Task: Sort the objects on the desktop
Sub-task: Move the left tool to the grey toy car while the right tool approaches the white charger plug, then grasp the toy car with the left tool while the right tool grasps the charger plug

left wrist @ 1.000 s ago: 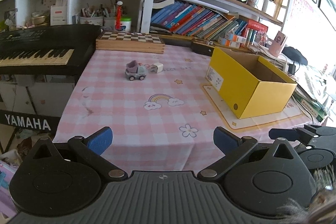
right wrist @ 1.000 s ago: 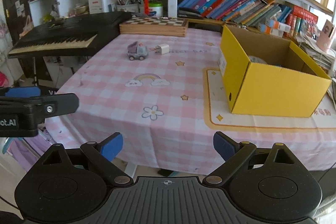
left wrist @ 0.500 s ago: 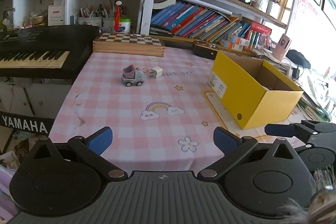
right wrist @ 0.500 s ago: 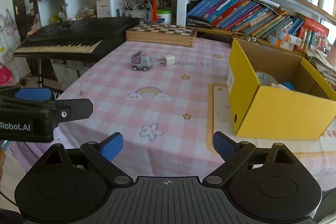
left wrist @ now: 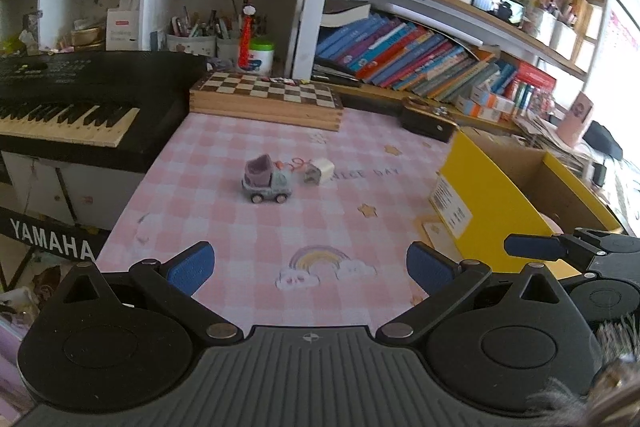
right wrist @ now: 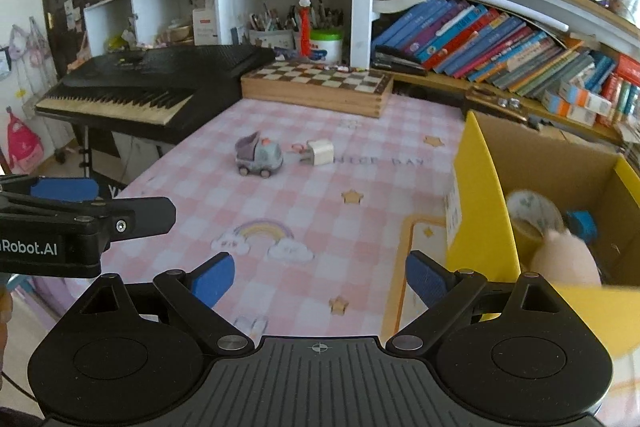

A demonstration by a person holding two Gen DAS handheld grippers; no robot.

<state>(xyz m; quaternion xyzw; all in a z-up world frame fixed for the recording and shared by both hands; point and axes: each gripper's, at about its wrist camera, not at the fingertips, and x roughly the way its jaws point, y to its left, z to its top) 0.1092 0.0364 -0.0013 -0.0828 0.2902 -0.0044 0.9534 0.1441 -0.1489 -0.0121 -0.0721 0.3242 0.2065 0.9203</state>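
Pink checked desk (left wrist: 224, 211), bookshelves behind. Toy truck (left wrist: 265, 180) beside white charger (left wrist: 319, 171); yellow box (right wrist: 492, 227) right. Left gripper (left wrist: 307, 265) and right gripper (right wrist: 320, 273) both spread apart, empty.

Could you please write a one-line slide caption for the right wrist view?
Open right gripper faces toy truck and white charger; yellow box at right.

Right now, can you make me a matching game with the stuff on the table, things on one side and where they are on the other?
Things:
1. toy truck
2. white charger
3. tape roll
4. chessboard

Places:
A. inside the yellow box
B. far edge of the table, below the shelves
C. mid-table, left one of the pair
D. mid-table, right one of the pair

Pairs: 1-C, 2-D, 3-A, 4-B
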